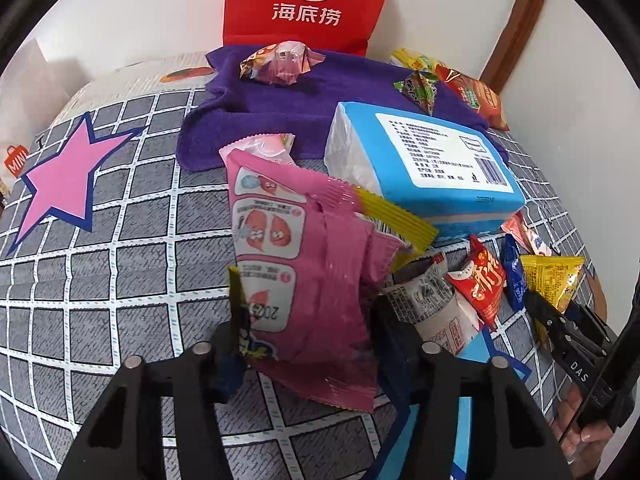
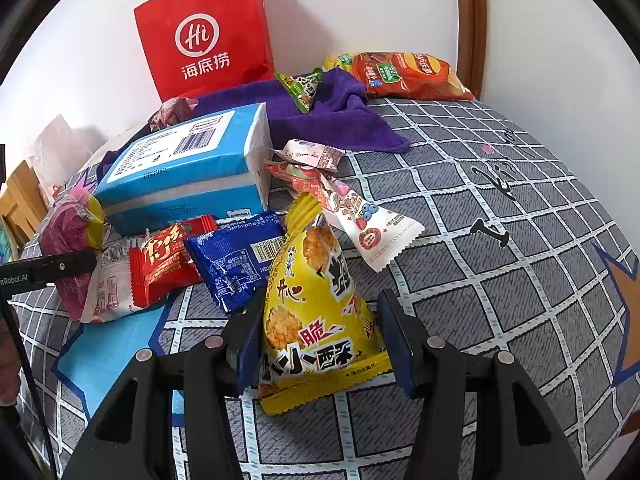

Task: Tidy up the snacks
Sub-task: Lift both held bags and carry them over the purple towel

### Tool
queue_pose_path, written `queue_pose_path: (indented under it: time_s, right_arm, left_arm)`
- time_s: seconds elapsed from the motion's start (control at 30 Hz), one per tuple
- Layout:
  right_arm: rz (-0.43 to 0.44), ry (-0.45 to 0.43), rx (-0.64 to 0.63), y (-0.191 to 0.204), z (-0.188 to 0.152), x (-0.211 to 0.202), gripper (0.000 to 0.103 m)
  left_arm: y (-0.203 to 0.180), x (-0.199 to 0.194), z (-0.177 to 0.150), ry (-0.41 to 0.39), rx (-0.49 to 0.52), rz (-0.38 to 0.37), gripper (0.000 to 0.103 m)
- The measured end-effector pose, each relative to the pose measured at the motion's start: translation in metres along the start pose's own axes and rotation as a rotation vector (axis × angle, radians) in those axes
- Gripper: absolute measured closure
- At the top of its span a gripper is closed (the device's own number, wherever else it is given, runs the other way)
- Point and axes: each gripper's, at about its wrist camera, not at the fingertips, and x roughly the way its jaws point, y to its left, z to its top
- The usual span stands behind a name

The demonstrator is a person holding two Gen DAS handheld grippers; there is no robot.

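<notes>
My left gripper is shut on a pink snack packet with yellow ends, held above the bed. My right gripper has its jaws around a yellow triangular snack bag that rests on the bedspread; the pads touch its sides. This yellow bag and the right gripper also show in the left wrist view. Loose snacks lie beside a blue tissue pack: a red packet, a dark blue packet and a white packet.
A red paper bag stands against the wall behind a purple towel. An orange chip bag and a green triangular snack lie at the back. The grey checked bedspread stretches to the right.
</notes>
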Motion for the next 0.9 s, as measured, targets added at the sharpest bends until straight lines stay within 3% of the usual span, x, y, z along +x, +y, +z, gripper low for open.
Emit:
queue_pose_path:
  time_s: [0.3, 0.9]
  right_arm:
    - [0.000, 0.000, 0.000, 0.000, 0.000, 0.000, 0.049]
    - [0.014, -0.028, 0.008, -0.003, 0.005, -0.025, 0.054]
  left_arm:
    - [0.003, -0.012, 0.000, -0.026, 0.009, 0.008, 0.055]
    - [0.000, -0.072, 0.015, -0.110, 0.043, 0.029, 0.056]
